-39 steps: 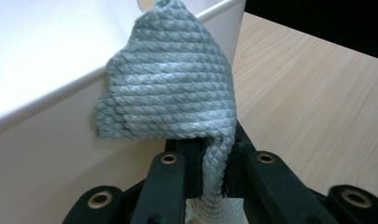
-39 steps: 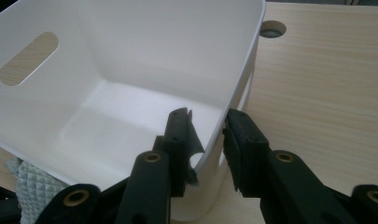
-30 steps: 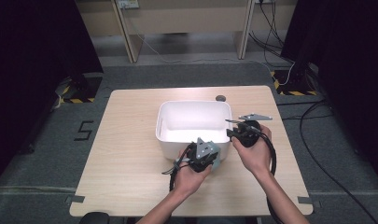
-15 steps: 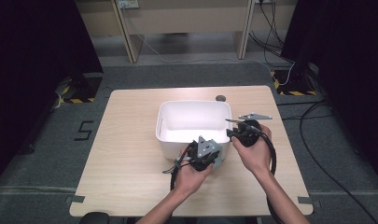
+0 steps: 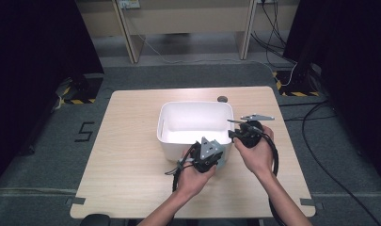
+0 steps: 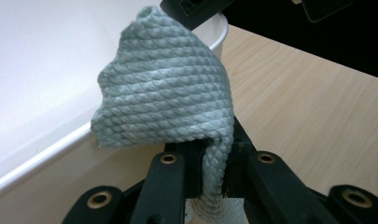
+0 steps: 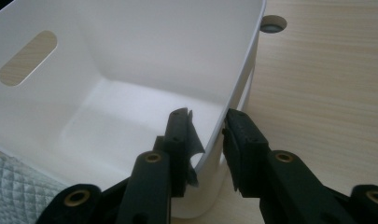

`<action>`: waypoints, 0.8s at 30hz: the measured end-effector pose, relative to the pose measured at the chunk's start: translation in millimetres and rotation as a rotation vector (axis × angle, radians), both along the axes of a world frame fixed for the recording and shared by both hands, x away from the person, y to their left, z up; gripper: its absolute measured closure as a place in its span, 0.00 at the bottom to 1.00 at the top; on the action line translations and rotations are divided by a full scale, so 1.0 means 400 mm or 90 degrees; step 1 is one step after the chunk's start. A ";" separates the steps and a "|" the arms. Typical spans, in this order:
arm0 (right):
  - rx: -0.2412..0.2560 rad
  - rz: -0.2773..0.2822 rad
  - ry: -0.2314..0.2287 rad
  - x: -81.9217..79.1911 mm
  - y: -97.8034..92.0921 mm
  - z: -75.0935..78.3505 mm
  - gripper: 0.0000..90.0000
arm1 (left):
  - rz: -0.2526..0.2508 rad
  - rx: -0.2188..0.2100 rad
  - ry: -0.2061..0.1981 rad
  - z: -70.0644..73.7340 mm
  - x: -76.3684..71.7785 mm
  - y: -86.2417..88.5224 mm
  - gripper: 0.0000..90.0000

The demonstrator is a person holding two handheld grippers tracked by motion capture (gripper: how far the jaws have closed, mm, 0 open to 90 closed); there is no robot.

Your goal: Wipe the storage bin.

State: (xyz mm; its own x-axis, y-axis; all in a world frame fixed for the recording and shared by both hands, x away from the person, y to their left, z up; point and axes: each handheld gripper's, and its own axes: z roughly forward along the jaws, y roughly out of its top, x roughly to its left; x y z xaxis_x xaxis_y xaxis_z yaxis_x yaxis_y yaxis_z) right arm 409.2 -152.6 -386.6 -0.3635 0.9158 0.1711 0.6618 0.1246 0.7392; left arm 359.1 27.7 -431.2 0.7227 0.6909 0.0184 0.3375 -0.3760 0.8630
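Left gripper (image 6: pixel 210 186): jaws clamped on grey-green quilted cloth (image 6: pixel 168 88), at near rim of white bin (image 5: pixel 178 141) | right gripper (image 7: pixel 207 135): jaws straddling bin's right wall, gap visible, not clenched | change: barely any over the last second; both hold position | reading: bin steadied, cloth probably poised for wiping or dropping in | wooden table (image 5: pixel 127 155) beneath.

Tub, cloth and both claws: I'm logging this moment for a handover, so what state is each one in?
White tub: upright on the table, nothing seen inside.
Grey cloth: pinched between the left claw's jaws, draped against the tub's near wall.
Left claw: shut on the grey cloth.
Right claw: jaws straddle the tub's side wall, one inside and one outside; whether they clamp it is unclear.
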 end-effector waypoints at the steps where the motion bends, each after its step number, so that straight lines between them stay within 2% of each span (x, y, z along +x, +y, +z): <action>1: 0.000 0.000 0.000 0.000 0.000 0.000 0.80 | -0.003 0.002 -0.002 0.002 0.000 -0.002 0.90; 8: 0.002 0.000 0.001 0.000 0.000 0.000 0.79 | -0.006 0.007 -0.010 0.010 0.003 -0.015 0.90; 21: 0.003 0.001 -0.001 0.002 -0.002 -0.001 0.79 | -0.007 0.005 -0.010 0.001 0.006 -0.022 0.90; 24: 0.003 -0.001 0.000 0.002 -0.001 -0.001 0.79 | -0.009 0.013 -0.018 -0.001 0.005 -0.026 0.90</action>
